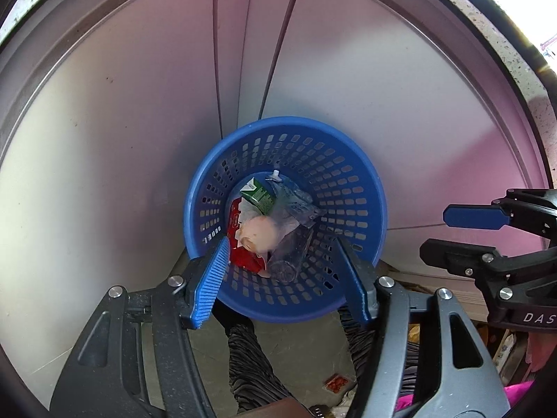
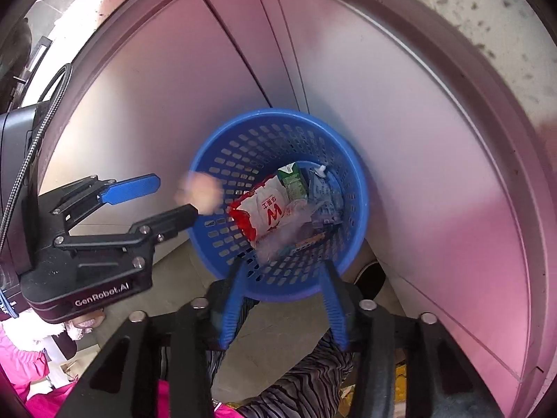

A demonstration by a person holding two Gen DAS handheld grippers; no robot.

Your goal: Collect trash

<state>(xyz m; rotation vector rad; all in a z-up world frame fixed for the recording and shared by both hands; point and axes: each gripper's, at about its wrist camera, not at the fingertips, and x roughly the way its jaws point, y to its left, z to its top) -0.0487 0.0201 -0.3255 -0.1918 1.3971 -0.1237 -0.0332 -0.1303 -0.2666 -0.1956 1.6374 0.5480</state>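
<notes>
Blurring pale lump [image 2: 202, 191], clear wrappers [image 1: 292, 240] indistinct, basket [image 1: 369, 188]

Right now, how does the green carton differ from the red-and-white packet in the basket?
The green carton is a small stiff box; the red-and-white packet is a larger, crumpled soft pouch. The carton lies toward the far side of the blue basket; the packet lies in front of it. The packet shows a big red W; the carton shows none. Both lie loose in the basket's bottom.

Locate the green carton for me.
The green carton lies inside the blue basket, toward its far wall in both wrist views, between the red-and-white wrapper and the crumpled clear plastic bottle.
</notes>
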